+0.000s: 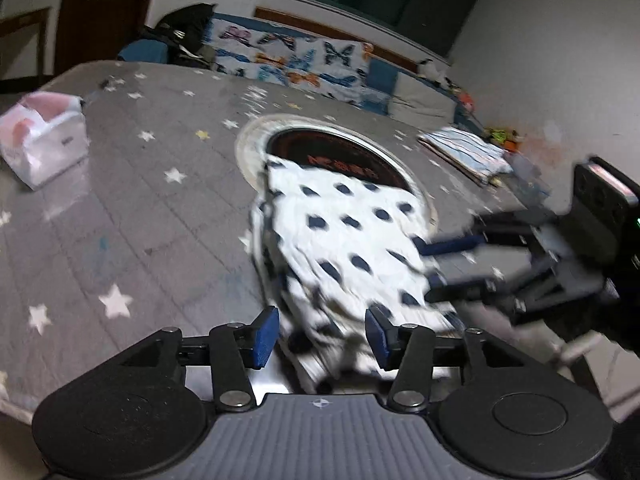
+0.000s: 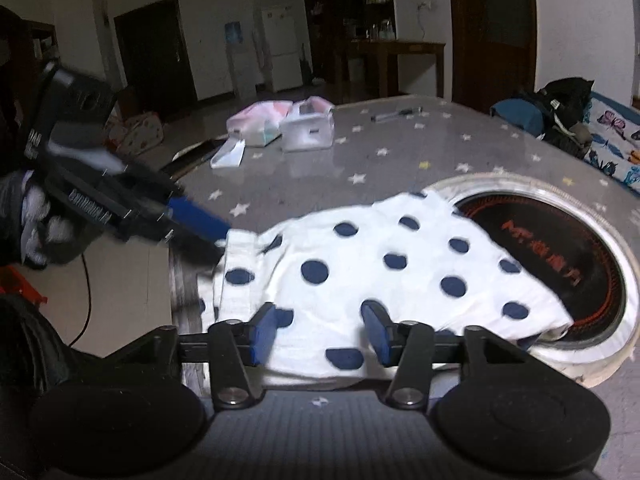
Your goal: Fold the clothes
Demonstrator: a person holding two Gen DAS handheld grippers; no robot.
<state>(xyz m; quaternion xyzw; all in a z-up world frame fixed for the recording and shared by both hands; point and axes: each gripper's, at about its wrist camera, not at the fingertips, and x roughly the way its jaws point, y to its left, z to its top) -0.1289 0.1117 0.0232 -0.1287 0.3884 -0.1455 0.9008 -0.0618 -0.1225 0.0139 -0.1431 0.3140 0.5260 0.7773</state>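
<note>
1. White cotton with navy dots: the garment (image 2: 384,280) lies folded on the near part of the table (image 1: 140,200), its far edge lapping over the round dark inset (image 2: 560,248) set into the tabletop.
2. Your left gripper (image 1: 322,332) stands with its blue pads (image 1: 264,336) spread apart, the near end of the garment between them; nothing is pinched there. The left wrist view is blurred, so the cloth's edges are soft.
3. Your right gripper (image 2: 320,334) is also spread wide, its pads on either side of the garment's near edge and not closed on the fabric.
4. In the left wrist view, your right gripper comes in from the right, its blue fingertips (image 1: 448,246) at the garment's right side; whether they touch the cloth cannot be told through the blur.
5. In the right wrist view, your left gripper reaches from the left, its blue finger tip meeting the garment's ribbed corner (image 2: 240,240).
6. Grey star-print cloth covers the table. A pale plastic bag (image 1: 44,140) sits far left on it, and a striped folded pile (image 1: 468,152) lies well apart on the far right.
7. A butterfly-print cover (image 1: 296,60) drapes the sofa behind the table.
</note>
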